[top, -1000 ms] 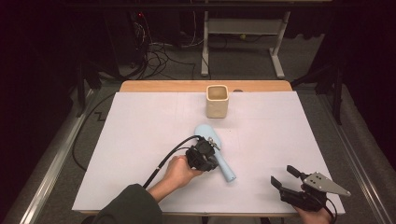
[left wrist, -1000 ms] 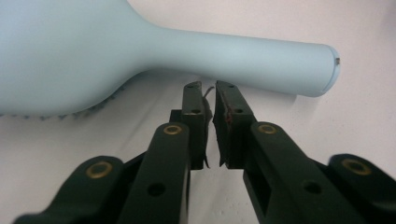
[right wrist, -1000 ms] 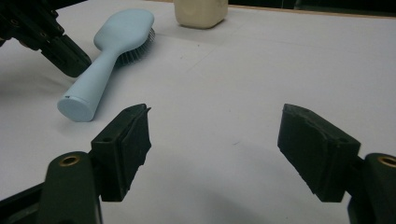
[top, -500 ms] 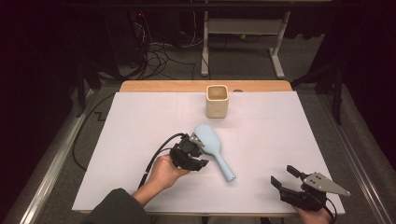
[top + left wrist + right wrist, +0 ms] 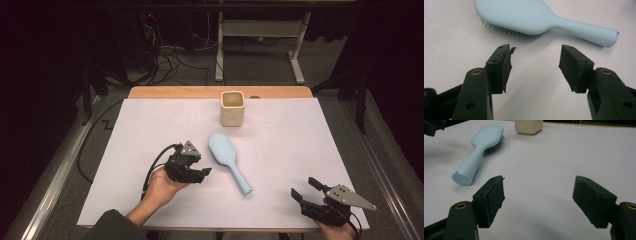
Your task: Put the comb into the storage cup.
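A light blue hairbrush point(image 5: 227, 159) lies bristles down near the middle of the white table cover point(image 5: 150, 125), its handle pointing toward the front right. My left gripper point(image 5: 204, 174) sits just left of the brush and apart from it. Its jaws have just been opening and nothing is between them. In the left gripper view the brush point(image 5: 524, 17) lies beyond the open left gripper point(image 5: 535, 53). My right gripper point(image 5: 304, 187) rests open at the front right corner, empty. In the right gripper view the right gripper point(image 5: 539, 185) faces the brush point(image 5: 482, 143).
A beige square cup point(image 5: 232, 107) stands upright at the back middle, behind the brush, and shows as the cup point(image 5: 527, 126) in the right gripper view. A wooden table edge point(image 5: 175, 92) runs along the back. Cables and a desk frame lie on the floor beyond.
The left gripper has let go of the brush, opened its jaws and pulled back to the left. The brush stays lying on the table. The right gripper has not moved.
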Demonstrator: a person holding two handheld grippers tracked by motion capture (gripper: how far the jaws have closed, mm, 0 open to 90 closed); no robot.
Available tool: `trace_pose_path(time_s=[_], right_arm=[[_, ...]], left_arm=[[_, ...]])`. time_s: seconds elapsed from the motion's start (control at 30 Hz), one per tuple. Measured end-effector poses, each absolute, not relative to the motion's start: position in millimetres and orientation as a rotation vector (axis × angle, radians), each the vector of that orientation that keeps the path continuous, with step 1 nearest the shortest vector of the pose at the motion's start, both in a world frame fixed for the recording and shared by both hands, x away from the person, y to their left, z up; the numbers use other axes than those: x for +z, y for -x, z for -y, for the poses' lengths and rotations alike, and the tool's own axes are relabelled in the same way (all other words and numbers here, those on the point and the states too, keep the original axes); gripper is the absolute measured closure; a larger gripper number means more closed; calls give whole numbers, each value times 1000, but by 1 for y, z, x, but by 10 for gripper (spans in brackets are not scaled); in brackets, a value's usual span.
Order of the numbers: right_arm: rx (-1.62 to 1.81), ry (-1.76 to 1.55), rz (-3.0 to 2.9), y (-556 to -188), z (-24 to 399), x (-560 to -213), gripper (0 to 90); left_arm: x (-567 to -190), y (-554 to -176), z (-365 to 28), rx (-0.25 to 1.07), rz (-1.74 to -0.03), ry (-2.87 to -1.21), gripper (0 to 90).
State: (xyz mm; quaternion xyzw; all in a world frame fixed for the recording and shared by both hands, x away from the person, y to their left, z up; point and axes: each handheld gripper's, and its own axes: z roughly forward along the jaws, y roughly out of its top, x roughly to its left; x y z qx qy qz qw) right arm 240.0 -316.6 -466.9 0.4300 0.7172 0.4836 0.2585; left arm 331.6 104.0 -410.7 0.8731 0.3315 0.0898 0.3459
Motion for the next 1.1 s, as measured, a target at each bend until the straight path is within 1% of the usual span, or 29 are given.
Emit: trace_pose_path(time_s=[0.2, 0.73, 1.1], right_arm=[[1308, -1172, -1942, -240, 317, -467, 259], [1302, -1180, -1944, -240, 317, -467, 259], [1299, -1185, -1940, -240, 317, -467, 259]], left_arm=[[-409, -328, -119, 236, -875, -2214, 431], [-409, -314, -157, 298, -915, -2079, 418], [-414, -304, -179, 345, -934, -2010, 383]])
